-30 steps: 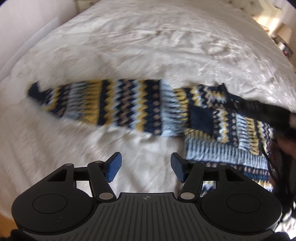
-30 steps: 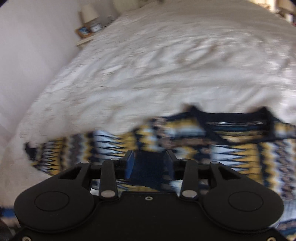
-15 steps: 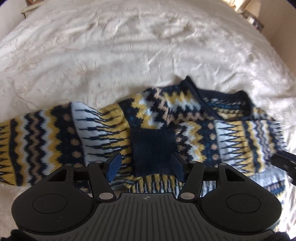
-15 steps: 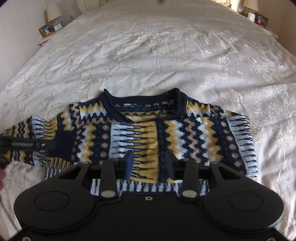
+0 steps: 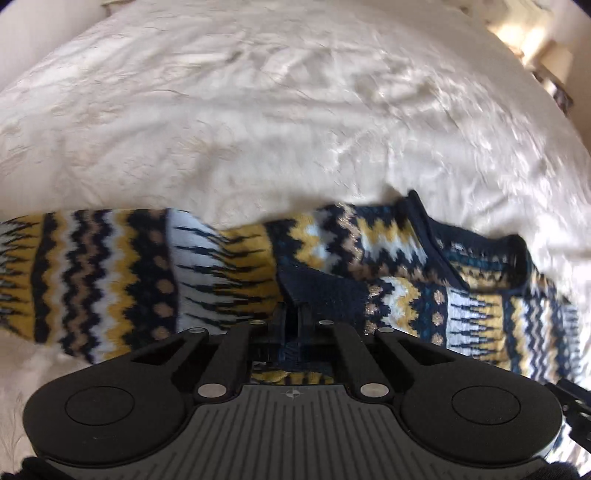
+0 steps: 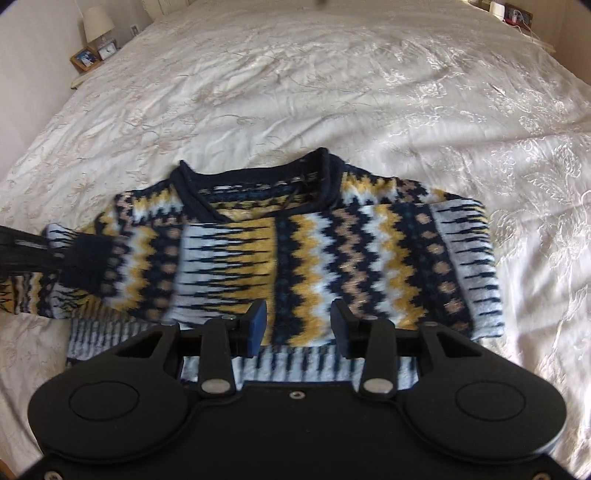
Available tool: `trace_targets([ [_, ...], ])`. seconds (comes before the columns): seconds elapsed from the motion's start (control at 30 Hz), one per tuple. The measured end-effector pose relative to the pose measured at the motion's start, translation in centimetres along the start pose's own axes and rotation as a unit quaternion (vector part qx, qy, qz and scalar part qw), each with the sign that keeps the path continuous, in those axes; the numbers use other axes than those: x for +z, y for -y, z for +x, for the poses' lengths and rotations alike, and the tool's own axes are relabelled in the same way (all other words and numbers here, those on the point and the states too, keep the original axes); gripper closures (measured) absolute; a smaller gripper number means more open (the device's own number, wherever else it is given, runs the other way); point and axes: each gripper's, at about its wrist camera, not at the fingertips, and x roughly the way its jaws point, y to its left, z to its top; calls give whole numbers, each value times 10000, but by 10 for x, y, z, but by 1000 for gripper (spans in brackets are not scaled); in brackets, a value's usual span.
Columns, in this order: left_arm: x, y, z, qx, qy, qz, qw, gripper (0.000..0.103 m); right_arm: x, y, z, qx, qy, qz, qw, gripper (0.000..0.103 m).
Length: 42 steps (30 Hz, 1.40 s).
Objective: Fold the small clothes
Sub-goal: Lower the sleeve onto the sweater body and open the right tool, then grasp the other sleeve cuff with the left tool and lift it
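Note:
A small knitted sweater in navy, yellow, white and tan zigzags lies flat on the white bedspread, collar away from me. One sleeve is folded across its front, ending in a navy cuff. My left gripper is shut on that navy cuff; the other sleeve stretches out to the left. The left gripper also shows in the right wrist view at the left edge. My right gripper is open and empty, just above the sweater's lower front.
The white embroidered bedspread spreads all around the sweater. A bedside table with a lamp and a photo frame stands at the far left. Another bedside table is at the far right.
My left gripper has closed on the navy cuff, after hovering open over it. My right gripper has drawn back a little and stays open over the sweater's front.

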Motion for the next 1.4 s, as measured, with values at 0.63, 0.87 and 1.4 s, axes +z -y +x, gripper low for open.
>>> trace_targets([
  [0.63,-17,10,48,564,-289,374,9973,85,-8,22,68,-294,-862,-383,9951,0],
  [0.87,-21,47,50,1415,-381,1112,9829,81,-17,27,73,-132,-762,-554,9955,0],
  [1.4,-73,-81,-68,582,185,-1244,9903,40,-58,34,53,-94,-96,-825,9965,0],
])
